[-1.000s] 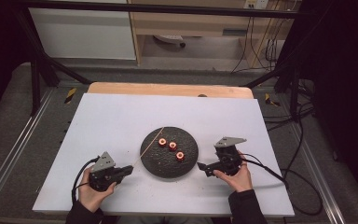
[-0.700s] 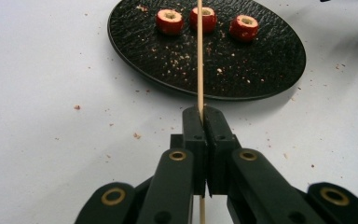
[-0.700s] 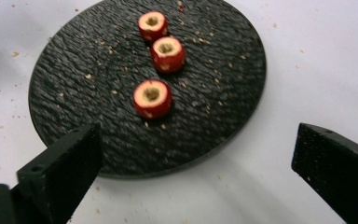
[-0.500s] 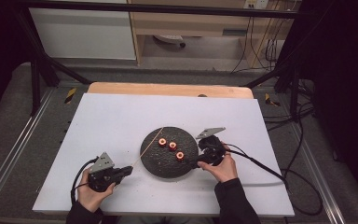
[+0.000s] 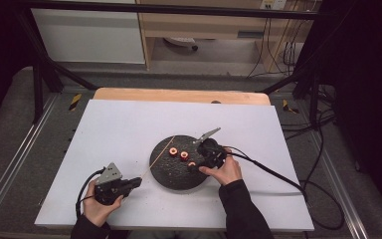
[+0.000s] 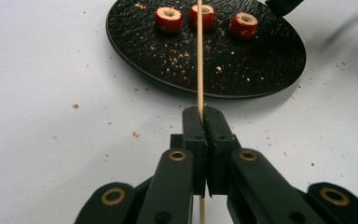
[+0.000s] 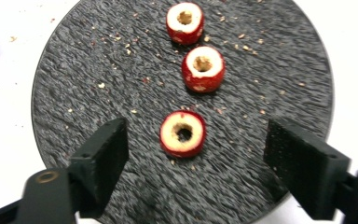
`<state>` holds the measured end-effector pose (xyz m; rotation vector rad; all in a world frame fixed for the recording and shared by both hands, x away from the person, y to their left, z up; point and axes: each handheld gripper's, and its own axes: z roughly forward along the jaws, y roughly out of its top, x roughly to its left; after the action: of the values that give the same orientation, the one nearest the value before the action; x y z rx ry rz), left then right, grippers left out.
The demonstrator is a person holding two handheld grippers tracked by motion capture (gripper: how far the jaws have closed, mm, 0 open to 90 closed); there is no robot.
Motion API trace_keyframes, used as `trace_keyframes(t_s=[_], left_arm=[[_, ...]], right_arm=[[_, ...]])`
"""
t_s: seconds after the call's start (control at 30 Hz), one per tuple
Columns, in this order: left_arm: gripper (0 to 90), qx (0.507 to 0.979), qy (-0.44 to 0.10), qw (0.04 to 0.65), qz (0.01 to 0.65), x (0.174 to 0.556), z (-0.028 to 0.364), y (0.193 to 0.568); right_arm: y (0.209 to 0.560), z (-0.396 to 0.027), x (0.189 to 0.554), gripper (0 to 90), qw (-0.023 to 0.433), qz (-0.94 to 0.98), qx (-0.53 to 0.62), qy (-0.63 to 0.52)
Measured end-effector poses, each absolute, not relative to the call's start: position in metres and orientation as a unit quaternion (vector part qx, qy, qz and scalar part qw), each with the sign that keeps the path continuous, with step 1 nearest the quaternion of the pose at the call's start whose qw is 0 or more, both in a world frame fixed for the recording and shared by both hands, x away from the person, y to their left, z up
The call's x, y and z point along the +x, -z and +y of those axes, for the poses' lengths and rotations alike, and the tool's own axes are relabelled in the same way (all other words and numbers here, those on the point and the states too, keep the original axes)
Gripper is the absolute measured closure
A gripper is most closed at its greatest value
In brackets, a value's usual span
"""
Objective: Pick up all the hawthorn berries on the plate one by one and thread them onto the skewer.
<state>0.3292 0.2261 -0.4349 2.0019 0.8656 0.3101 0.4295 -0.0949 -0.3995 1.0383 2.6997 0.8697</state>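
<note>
R gripper (image 7: 191, 154) over black plate (image 7: 65, 93), jaws apart & just been closing, nearest red ring (image 7: 183, 133) betw them, untouched. L gripper (image 6: 204, 122) clamped on wooden skewer (image 6: 199, 60), beside plate.

Plate (image 7: 98, 56): black, fine rippled texture, speckled with pale crumbs. Three fruit rings (image 7: 183, 133): red skin, cream flesh, dark cored centres. Skewer (image 6: 199, 56): pale tan wood. Worktop (image 5: 124, 124): white sheet, light wood edge behind. Gripper fingers (image 7: 100, 156): matte black; brass-coloured rivets.
</note>
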Motion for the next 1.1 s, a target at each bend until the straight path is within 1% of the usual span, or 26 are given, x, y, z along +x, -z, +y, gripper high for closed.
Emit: trace_keyframes(t_s=[0.37, 0.57, 0.7, 0.87, 1.1], left_arm=[[88.3, 0.811, -0.125, 0.451, 0.350, 0.329, 0.226, 0.435], [88.3, 0.812, -0.126, 0.450, 0.350, 0.329, 0.226, 0.435], [88.3, 0.812, -0.126, 0.450, 0.349, 0.329, 0.226, 0.435], [88.3, 0.812, -0.126, 0.450, 0.348, 0.328, 0.226, 0.435], [88.3, 0.813, -0.127, 0.449, 0.349, 0.328, 0.226, 0.435]], right_arm=[[0.404, -0.080, 0.439, 41.0, 0.035, 0.904, 0.344, -0.250], [0.409, -0.077, 0.441, 50.6, 0.029, 0.908, 0.344, -0.239], [0.411, -0.076, 0.443, 53.3, 0.029, 0.912, 0.338, -0.232], [0.413, -0.072, 0.445, 59.5, 0.028, 0.915, 0.332, -0.225], [0.412, -0.072, 0.446, 60.5, 0.018, 0.913, 0.340, -0.223]])
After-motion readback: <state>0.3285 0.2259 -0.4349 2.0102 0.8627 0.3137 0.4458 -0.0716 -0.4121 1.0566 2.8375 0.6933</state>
